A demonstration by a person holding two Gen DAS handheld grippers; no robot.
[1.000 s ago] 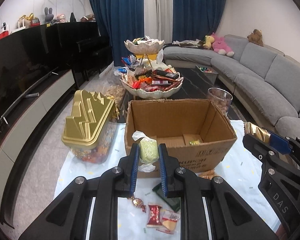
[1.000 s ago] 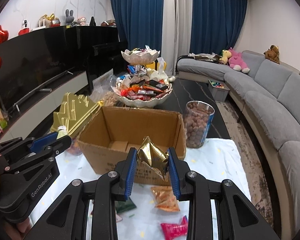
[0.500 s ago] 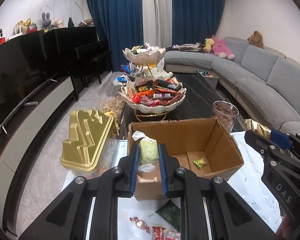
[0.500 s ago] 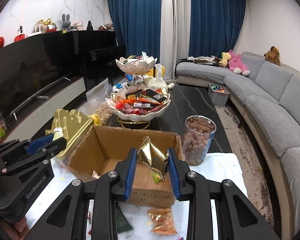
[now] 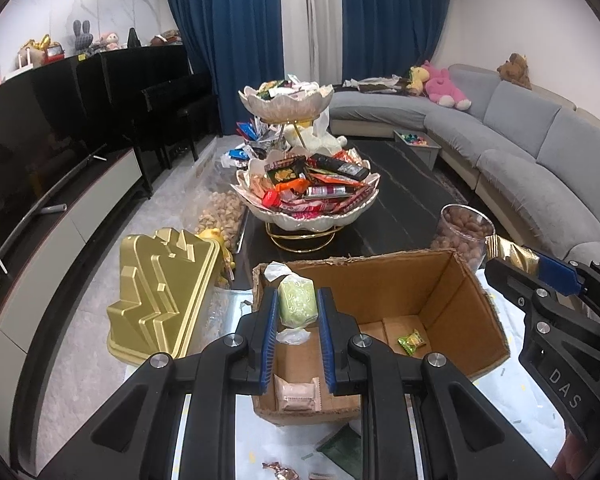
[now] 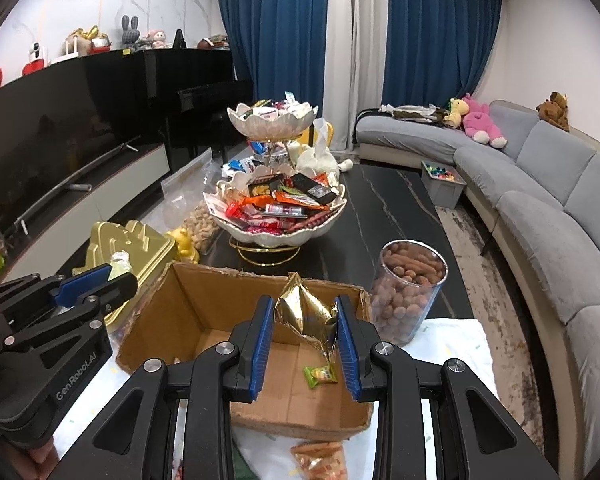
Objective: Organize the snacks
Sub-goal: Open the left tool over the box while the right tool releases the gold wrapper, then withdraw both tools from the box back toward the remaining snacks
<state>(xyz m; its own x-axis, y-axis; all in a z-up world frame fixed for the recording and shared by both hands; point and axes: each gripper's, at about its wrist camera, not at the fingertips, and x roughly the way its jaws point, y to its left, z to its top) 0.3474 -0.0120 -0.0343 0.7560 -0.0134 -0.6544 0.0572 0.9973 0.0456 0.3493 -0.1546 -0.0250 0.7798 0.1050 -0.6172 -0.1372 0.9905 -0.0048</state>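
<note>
L gripper (image 5: 298,316) clamps green wrapped candy (image 5: 297,305), R gripper (image 6: 305,330) clamps gold foil packet (image 6: 306,314), both over cardboard box (image 5: 476,300); early release near rim could drop outside.

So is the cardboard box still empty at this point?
No, the cardboard box already holds a small green packet and a pink wrapped snack on its floor in the left wrist view.

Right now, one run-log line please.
left gripper: shut on green snack | right gripper: shut on gold packet | both above cardboard box | release pending
</note>
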